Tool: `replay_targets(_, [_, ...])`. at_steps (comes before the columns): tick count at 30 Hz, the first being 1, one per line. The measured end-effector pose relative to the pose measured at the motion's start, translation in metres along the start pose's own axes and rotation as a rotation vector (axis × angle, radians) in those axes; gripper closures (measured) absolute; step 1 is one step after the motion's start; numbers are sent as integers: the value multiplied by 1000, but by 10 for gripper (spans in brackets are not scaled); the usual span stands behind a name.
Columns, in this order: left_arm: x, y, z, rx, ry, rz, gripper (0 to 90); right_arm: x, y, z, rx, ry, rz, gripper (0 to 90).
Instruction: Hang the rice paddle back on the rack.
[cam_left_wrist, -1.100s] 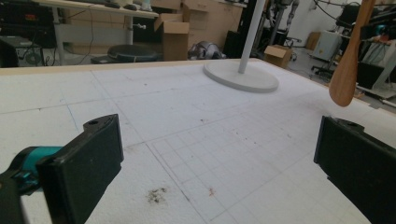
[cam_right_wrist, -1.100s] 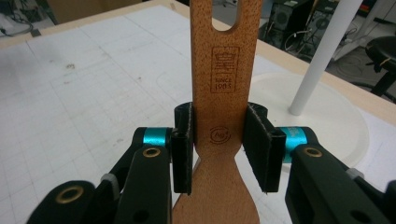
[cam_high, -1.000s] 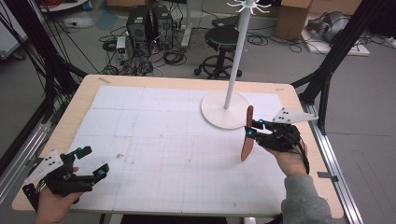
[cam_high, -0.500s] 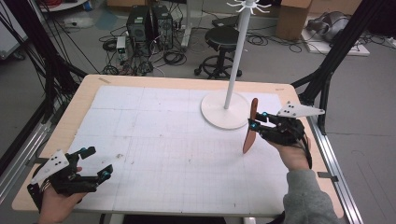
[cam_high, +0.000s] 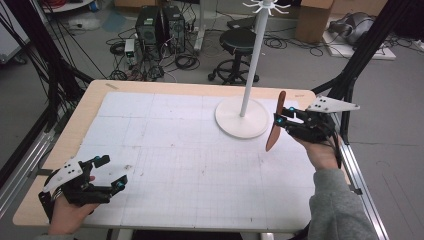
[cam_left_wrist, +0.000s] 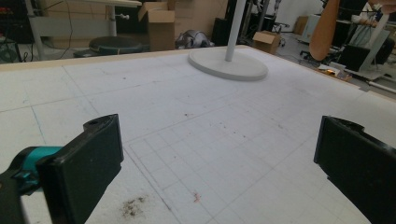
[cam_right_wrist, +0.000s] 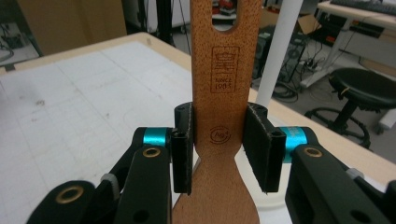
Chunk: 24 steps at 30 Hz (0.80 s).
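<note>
A wooden spatula hangs upright in the air at the right of the table, with my right gripper shut on its narrow neck. Its handle, with a slot near the end, points up; the blade points down. It also shows at the top right of the left gripper view. Just left of the spatula stands a white rack with a round base and a tall pole. My left gripper rests open at the near left corner, nothing between its jaws.
A white gridded mat covers the wooden table. Behind the table are a black stool, computer boxes and cables on the floor. A black frame post rises at the right edge.
My right gripper has lifted the spatula and carried it slightly right, clear of the rack's base. The left gripper has shifted a little toward the near edge.
</note>
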<state>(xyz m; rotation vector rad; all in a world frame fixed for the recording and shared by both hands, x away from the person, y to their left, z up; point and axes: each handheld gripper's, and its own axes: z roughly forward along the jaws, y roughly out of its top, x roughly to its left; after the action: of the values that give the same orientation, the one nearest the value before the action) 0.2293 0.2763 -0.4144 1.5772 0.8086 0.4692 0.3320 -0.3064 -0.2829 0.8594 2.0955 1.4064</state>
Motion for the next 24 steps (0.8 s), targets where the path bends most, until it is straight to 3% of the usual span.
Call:
replay_targets(5, [5,1,0,-7,20,26,18,-8,6,1,-12,-3,-14,648])
replay_targets(10, [10,2,-2,-28,38,6,18,-12,10,6,-18,3,-22,649])
replay_targets(24, [11,2,5,1,15,9,18,-30,33,16,-20,37,-42,648])
